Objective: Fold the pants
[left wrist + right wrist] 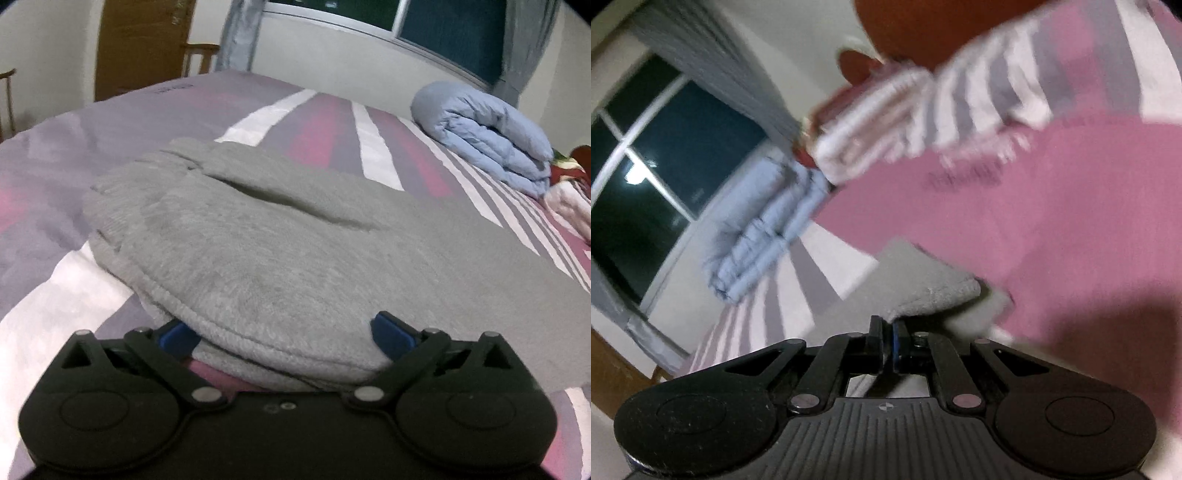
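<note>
Left gripper [284, 332] spread wide around grey pants [280, 240]; right gripper [892, 332] pinches their corner.

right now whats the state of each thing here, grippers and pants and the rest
left gripper: open, fingers either side of the pants' hem
right gripper: shut on a corner of the pants
grey pants: folded over, lying on the bed, one corner lifted
blue quilt: folded, resting on the bed
bedsheet: spread flat under the pants
</note>
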Demonstrator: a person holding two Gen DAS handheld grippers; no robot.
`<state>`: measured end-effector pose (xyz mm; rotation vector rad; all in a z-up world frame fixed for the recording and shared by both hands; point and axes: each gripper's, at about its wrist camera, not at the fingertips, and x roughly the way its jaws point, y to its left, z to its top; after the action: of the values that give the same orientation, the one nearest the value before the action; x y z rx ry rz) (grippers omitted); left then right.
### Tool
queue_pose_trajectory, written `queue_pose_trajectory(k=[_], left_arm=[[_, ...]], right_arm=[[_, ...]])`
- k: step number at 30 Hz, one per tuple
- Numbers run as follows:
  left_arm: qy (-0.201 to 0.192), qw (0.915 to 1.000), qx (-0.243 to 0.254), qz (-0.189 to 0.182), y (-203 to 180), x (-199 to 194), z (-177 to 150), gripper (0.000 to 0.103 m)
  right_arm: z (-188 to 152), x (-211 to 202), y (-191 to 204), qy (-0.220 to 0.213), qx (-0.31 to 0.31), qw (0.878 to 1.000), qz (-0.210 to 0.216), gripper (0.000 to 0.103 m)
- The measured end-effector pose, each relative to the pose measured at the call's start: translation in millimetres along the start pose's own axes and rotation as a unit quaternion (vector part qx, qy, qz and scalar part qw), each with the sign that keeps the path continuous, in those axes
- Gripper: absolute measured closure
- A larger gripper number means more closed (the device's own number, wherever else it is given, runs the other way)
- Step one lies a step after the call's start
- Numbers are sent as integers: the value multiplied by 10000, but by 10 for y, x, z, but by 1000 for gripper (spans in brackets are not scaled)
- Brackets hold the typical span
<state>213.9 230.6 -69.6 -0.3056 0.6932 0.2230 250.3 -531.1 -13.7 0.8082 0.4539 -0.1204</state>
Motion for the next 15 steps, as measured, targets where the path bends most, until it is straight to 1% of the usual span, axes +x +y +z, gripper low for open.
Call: queue_pose_trajectory(k=[2,3,5,6,7,8,9,10,11,12,13,14,15], left_arm=[[24,10000,32,-83,19,7,12,9],[34,9999,58,-104,23,12,13,8],[53,9999,79,-117,25,27,25,8],[57,9999,97,-121,20,32,30,8],[61,9998,104,-126,21,36,40,8],[59,9998,109,-122,17,32,48,8],[41,9999,124,-110,11,14,50,8],[-16,9999,120,-76,5,-14,55,11],[-96,9999,87,-38,6,-49,62,18],[-194,9998,8,13,23,-91,63,20],[-292,9995,-133,54,55,-127,66,25],[-373,9989,-278,43,100,-157,67,31],[-453,9979,-451,70,162,-191,68,35]], right_arm=[[3,17,21,-32,-110,9998,-143,98],[-5,89,-11,88,-106,9996,-246,98],[-57,279,-132,538,5,9969,-567,98],[-73,322,-204,719,152,9956,-587,98],[-76,259,-228,628,243,9963,-529,97],[-82,177,-201,536,221,9967,-563,90],[-98,96,-152,476,152,9969,-602,87],[-126,8,-85,434,87,9977,-513,85],[-167,-97,1,376,45,9989,-261,85],[-215,-171,89,380,-38,9992,-97,85],[-283,-227,204,447,-175,9988,-2,85],[-362,-254,291,578,-166,9980,177,85],[-452,-263,363,737,-73,9964,403,85]])
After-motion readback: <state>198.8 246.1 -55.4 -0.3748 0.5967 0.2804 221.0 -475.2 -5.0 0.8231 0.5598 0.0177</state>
